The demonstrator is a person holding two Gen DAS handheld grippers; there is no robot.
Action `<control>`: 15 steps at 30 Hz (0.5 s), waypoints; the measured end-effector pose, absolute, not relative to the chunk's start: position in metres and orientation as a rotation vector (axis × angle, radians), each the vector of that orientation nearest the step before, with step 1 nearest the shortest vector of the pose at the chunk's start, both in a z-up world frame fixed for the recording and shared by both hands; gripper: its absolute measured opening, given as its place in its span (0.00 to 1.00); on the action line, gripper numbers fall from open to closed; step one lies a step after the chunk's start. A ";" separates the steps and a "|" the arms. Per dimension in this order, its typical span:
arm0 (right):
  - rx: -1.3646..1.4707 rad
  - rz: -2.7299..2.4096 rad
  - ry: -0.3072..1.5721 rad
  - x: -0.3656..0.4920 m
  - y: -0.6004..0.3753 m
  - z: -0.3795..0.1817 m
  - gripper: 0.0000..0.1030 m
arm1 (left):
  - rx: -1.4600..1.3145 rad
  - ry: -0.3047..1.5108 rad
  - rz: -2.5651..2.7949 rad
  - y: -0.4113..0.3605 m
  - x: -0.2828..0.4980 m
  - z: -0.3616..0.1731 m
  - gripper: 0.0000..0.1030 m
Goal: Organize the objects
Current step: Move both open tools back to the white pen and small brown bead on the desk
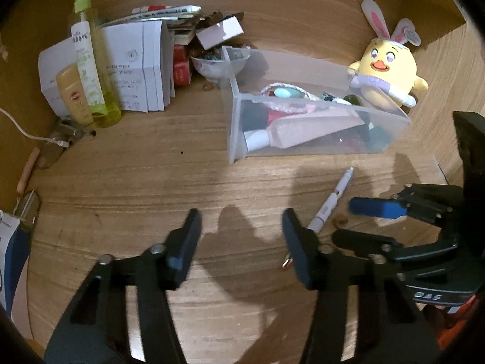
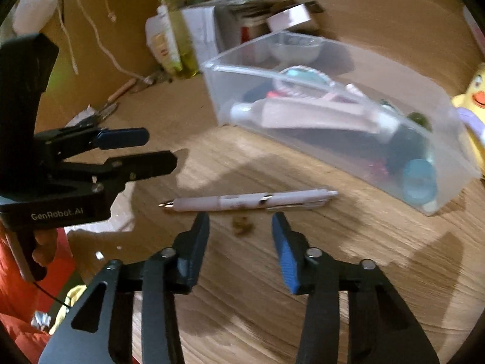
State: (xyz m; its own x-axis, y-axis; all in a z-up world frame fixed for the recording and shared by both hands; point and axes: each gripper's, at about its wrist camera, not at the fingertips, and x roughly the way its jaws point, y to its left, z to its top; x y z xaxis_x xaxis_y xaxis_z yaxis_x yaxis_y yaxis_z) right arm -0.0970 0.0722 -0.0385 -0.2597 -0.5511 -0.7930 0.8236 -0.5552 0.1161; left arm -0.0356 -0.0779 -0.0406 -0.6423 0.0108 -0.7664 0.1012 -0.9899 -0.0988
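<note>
Right gripper [image 2: 241, 224] fills the bottom of the right wrist view, jaws spread, nothing held, tips just short of the white pen [image 2: 248, 201]. Pen lies flat on the wooden desk [image 2: 363, 257], mid-frame, crosswise to the fingers, near the clear bin [image 2: 454, 139] but outside it. Left gripper [image 1: 241, 230] also spread and empty, lower centre of its own view, pen just beside its right finger.

Risks, my read:
- pen is thin, round, flat on the desk; fingertips may hit wood first and roll it away
- a crumb [image 2: 242, 226] sits between the jaws
- both grippers are close together; collision possible
- right view is motion-blurred, so alignment is uncertain
</note>
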 end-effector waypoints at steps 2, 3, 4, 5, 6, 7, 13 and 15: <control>1.021 -1.943 0.446 -0.093 0.068 -0.040 0.19 | 1.318 0.211 -2.798 -0.077 -0.036 -0.042 0.43; 1.019 -1.939 0.457 -0.093 0.067 -0.039 0.12 | 1.323 0.215 -2.804 -0.077 -0.036 -0.043 0.43; 1.016 -1.939 0.463 -0.093 0.067 -0.039 0.12 | 1.329 0.219 -2.809 -0.076 -0.037 -0.043 0.43; 1.011 -1.946 0.467 -0.092 0.069 -0.040 0.12 | 1.339 0.225 -2.816 -0.075 -0.038 -0.043 0.43; 1.005 -1.952 0.469 -0.091 0.070 -0.040 0.12 | 1.356 0.231 -2.826 -0.073 -0.040 -0.044 0.43; 1.002 -1.959 0.470 -0.091 0.072 -0.040 0.12 | 1.370 0.233 -2.834 -0.072 -0.042 -0.044 0.43; 0.999 -2.032 0.406 -0.102 0.099 -0.029 0.12 | 1.504 0.145 -2.860 -0.045 -0.064 -0.051 0.43; 1.010 -2.060 0.360 -0.110 0.113 -0.026 0.12 | 1.517 0.092 -2.869 -0.036 -0.070 -0.050 0.43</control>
State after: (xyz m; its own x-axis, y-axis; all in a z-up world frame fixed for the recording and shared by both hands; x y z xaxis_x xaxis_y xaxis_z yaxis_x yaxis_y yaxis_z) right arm -0.1103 0.1132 -0.0257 -0.3645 -0.5342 -0.7627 0.7615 -0.6425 0.0861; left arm -0.0698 -0.0361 -0.0495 -0.5593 0.1191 -0.8204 -0.0661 -0.9929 -0.0990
